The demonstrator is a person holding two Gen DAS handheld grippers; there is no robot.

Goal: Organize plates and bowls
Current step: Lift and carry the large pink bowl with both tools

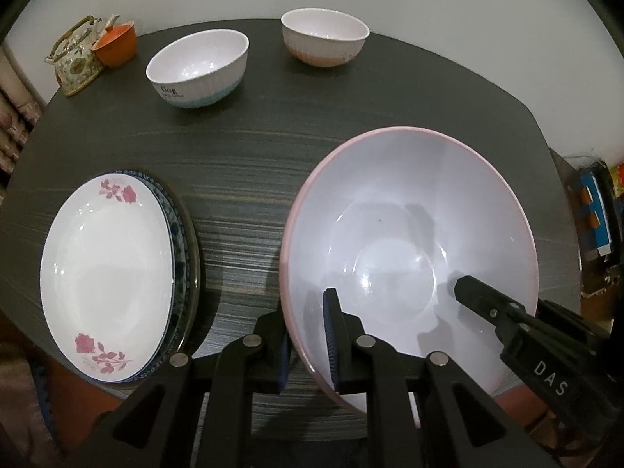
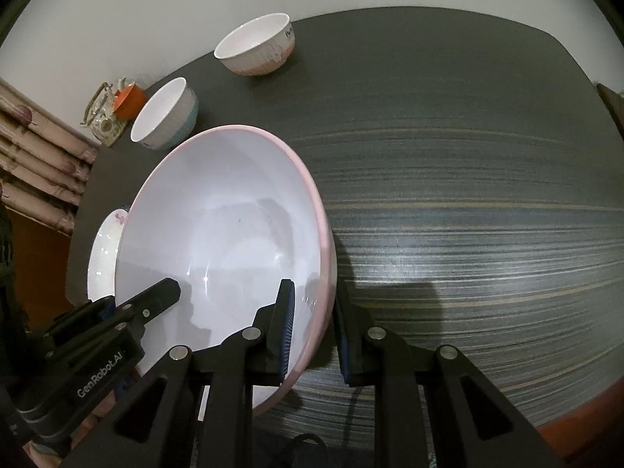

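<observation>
- Two grippers straddle the rim of the big pink-rimmed bowl [image 1: 409, 241] at the near edge of the tabletop [image 1: 249, 148]: the left gripper [image 1: 308, 335] has one pad inside the bowl's wall and one outside, on the bowl's left side, and the right gripper [image 2: 312, 331] does the same on its right side.
- Both pairs of jaws sit around the wall with a sliver of gap visible on at least one side, so each looks spread just wider than the rim rather than clamped on it; whether any pad already touches cannot be told for sure.
- To do this well, I judge that both should close evenly and at the same moment, pads flat to the wall, so the bowl does not twist or slide toward one side.
- The bowl appears tilted in both views, and whether its base rests on the tabletop cannot be seen; a level carry would be safest, as glazed ware is slick and likely heavy.
- Beside it, at the near left edge, lies the stack of plates [image 1: 109, 280], a rose-patterned one on top of a blue-rimmed one; keep the bowl clear of that stack when moving.
- Further back, toward the far edge, stand the blue-banded bowl [image 1: 199, 66] and the pink-banded bowl [image 1: 325, 37], well apart from each other; these likely nest inside the big one.
- At the far left corner sit a floral teapot [image 1: 76, 58] and an orange cup [image 1: 117, 43], touching.
</observation>
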